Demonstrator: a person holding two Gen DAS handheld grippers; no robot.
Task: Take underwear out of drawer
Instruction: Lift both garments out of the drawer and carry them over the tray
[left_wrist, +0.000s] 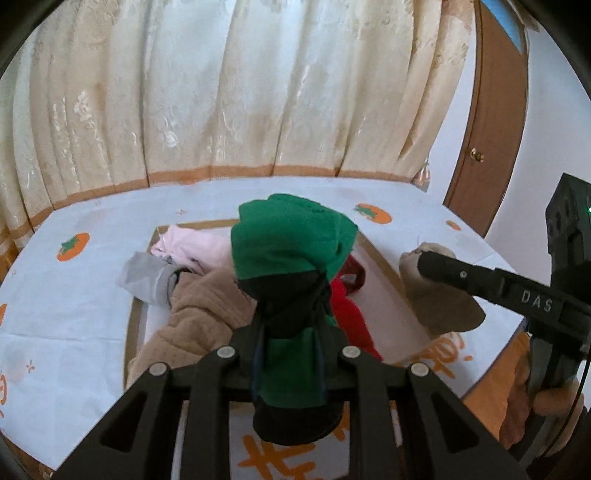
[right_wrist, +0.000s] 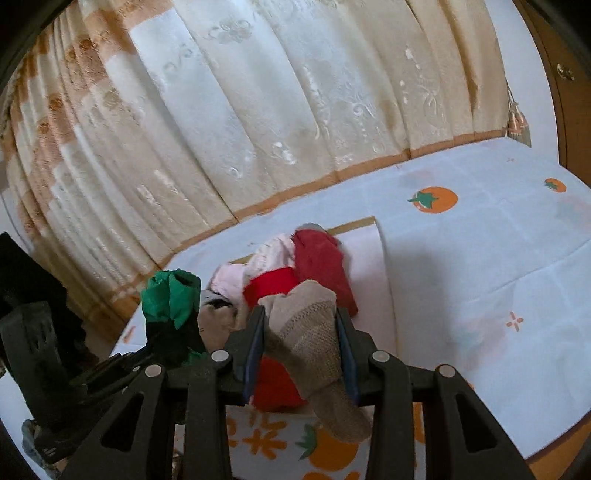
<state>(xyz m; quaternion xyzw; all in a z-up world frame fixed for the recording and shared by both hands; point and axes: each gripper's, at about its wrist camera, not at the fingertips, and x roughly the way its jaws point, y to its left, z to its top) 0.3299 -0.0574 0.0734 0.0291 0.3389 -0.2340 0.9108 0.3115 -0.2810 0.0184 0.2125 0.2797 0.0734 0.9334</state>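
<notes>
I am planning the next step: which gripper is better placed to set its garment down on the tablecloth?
Probably the right. The right gripper holds the beige garment beside bare tablecloth; the left gripper holds the green garment over the drawer.

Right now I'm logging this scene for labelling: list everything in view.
green-and-black garment: 1, clamped in left hand-held gripper, lifted.
tan garment: 1, clamped in right hand-held gripper.
red garments: 2, bright and dark red, in drawer.
pink garment: 1, drawer's far corner.
grey garment: 1, over drawer's left edge.
beige quilted garment: 1, drawer's near left.
drawer: 1, wood rim, on cloth.
tablecloth: 1, white, orange fruit.
curtain: 1, cream, behind.
door: 1, brown, right.
left hand-held gripper: shut.
right hand-held gripper: shut.
</notes>
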